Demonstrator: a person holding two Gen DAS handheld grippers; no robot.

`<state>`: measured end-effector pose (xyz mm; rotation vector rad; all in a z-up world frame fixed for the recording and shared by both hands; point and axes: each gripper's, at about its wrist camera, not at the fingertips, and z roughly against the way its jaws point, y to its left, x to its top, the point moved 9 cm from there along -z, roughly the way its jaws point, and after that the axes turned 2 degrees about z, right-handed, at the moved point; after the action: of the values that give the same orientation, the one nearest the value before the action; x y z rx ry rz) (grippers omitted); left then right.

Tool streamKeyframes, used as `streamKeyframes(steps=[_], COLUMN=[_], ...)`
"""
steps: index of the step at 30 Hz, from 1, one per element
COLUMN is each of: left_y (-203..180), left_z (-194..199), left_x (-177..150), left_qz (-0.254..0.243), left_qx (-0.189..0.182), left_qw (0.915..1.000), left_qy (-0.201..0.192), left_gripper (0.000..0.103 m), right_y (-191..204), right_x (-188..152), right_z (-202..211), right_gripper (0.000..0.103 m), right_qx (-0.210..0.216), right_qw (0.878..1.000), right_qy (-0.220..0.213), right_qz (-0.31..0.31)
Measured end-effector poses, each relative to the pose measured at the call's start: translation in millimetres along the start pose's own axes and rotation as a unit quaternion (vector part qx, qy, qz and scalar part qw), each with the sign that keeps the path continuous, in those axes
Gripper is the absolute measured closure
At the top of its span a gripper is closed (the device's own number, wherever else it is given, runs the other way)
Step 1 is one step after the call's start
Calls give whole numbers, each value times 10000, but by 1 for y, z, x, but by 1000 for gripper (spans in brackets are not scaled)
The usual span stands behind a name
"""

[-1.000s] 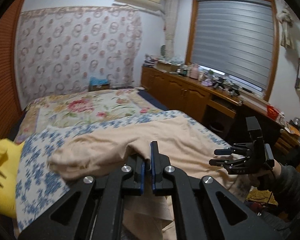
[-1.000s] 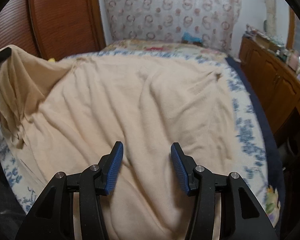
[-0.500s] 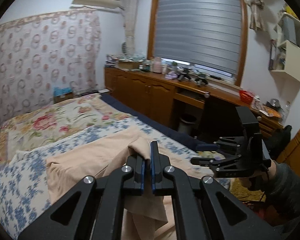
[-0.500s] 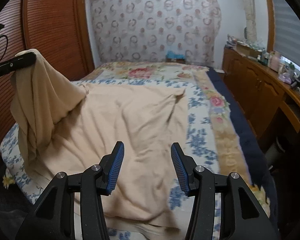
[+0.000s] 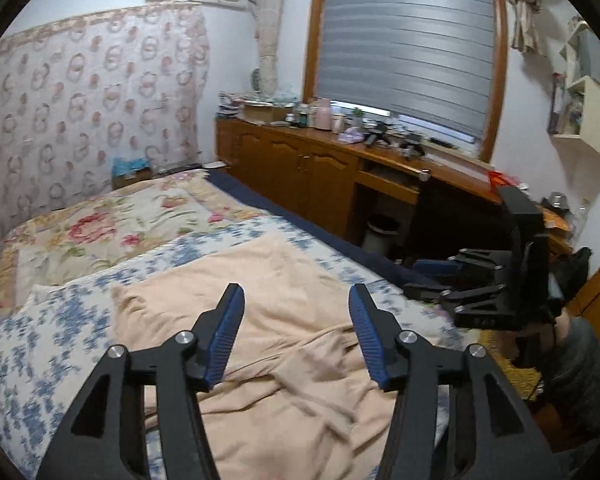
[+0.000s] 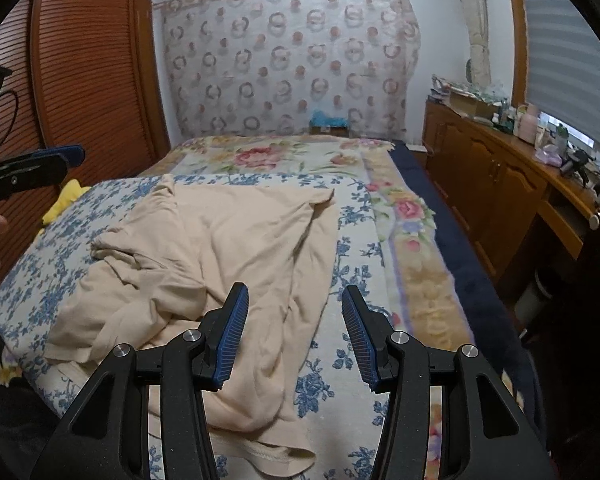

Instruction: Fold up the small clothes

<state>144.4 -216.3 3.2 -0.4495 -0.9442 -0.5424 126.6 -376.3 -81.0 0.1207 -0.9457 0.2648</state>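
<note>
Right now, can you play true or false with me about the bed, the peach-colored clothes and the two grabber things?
1. The peach garment lies rumpled on the blue-flowered bedspread. True.
2. The left gripper is pinching the garment. False: its jaws are opening and nothing is between them; the cloth lies below on the bed.
3. The right gripper is holding a yellow toy. False: its jaws stand apart and empty above the garment.
4. The window blind is pulled down most of the way. True.
5. A wooden cabinet runs along the side of the bed under the window. True.
6. The garment is folded into a neat square. False: it is spread out with creases and a bunched edge.
</note>
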Motion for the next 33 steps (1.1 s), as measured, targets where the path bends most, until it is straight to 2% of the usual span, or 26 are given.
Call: streamKeyframes(steps=[5, 8, 14, 24, 33], left_y=[47, 80, 132, 185, 203], left_z=[16, 27, 49, 82, 93], left_x=[-21, -38, -68, -99, -114], left_qz=[251, 469, 841, 1219, 1336], left_qx=[540, 929, 1452, 1955, 2169], left_qw=[9982, 9946, 9858, 9730, 9670], left_qy=[-51, -53, -51, -102, -73], left_gripper=[49, 49, 49, 49, 49], right_y=[21, 38, 74, 152, 227], right_x=[5, 11, 30, 57, 59], right_z=[-16, -30, -56, -101, -141], right_gripper=[53, 52, 52, 52, 50], right_qx=[175, 322, 667, 1265, 1737], right_qw=[9997, 9990, 9962, 9846, 9663], right_qy=[76, 119, 178, 432, 839], right_qz=[173, 298, 540, 1130, 1706])
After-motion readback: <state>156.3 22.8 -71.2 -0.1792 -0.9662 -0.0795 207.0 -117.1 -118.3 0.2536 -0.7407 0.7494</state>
